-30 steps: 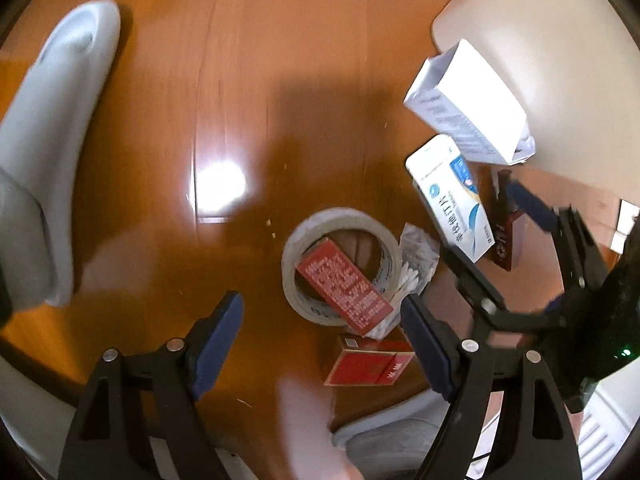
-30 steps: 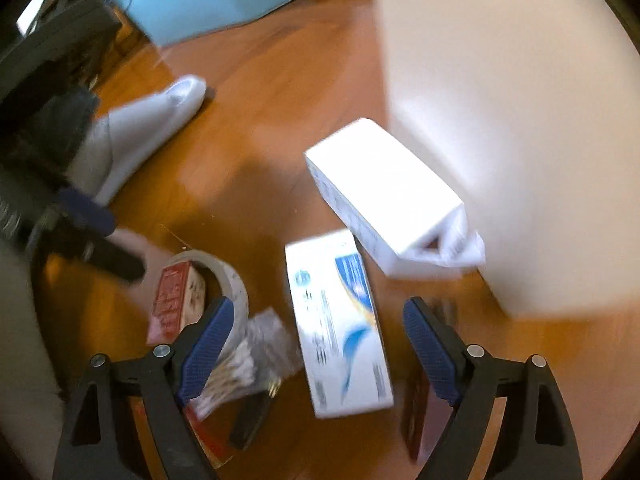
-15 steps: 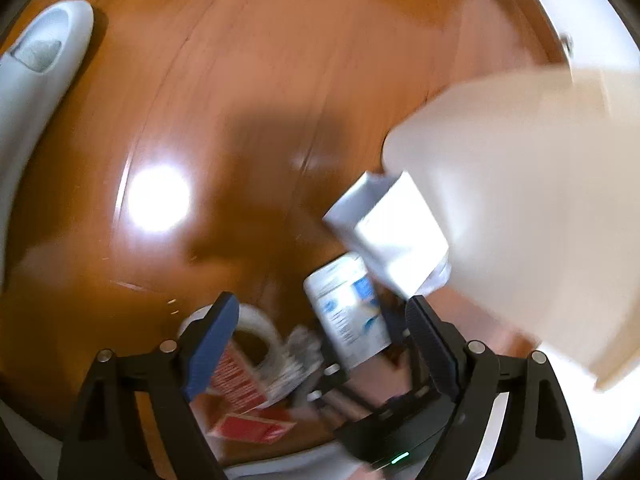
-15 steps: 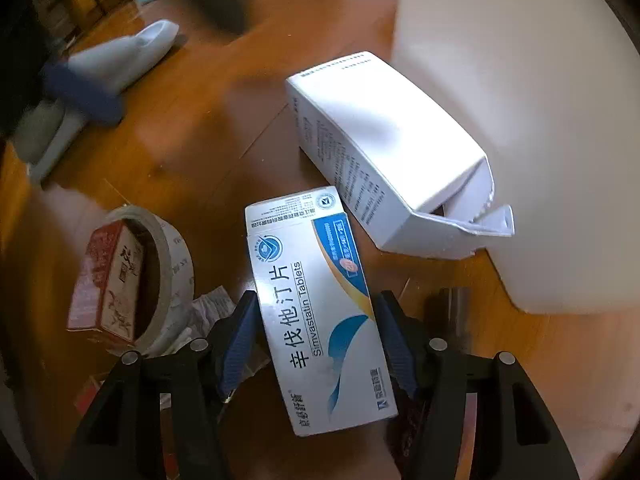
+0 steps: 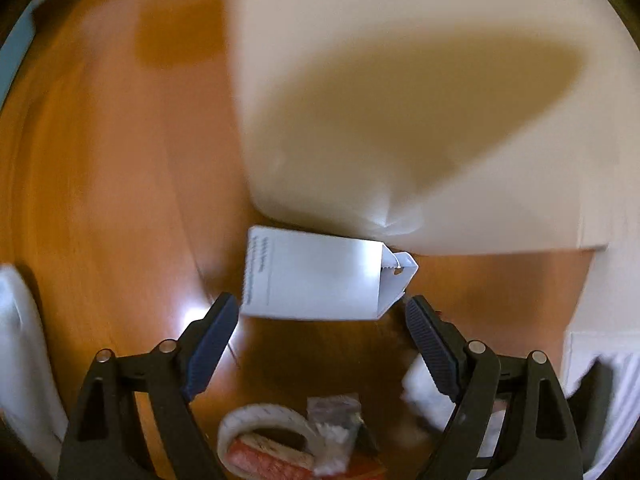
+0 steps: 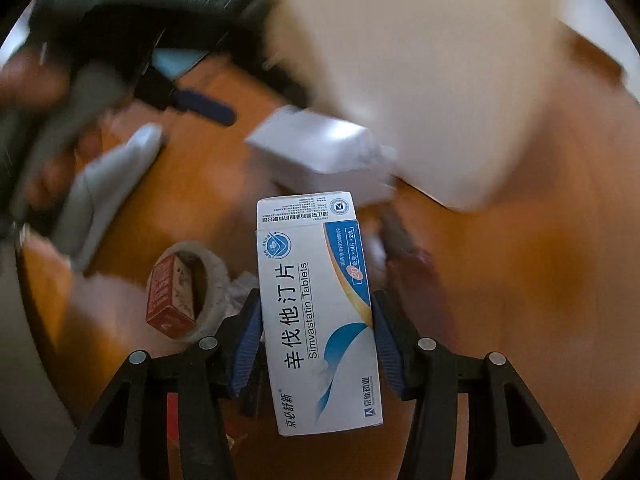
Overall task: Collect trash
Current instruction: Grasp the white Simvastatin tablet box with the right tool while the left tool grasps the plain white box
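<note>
- The right gripper (image 6: 316, 340) is clamped on the Simvastatin tablet box (image 6: 316, 312), whose long axis runs straight out along the fingers at centre frame.
- The left gripper (image 5: 320, 348) hangs spread and empty; the white carton (image 5: 316, 276) lies crosswise just ahead of its fingertips, open flap toward the right, so the left is the nearer claw for it.
- The carton rests against a large cream bin (image 5: 400, 100) above it, likely where the trash goes.
- Glossy wooden floor (image 5: 120, 160); a tape roll (image 6: 208, 280) ringing a red pack (image 6: 170, 296) sits lower left.
</note>
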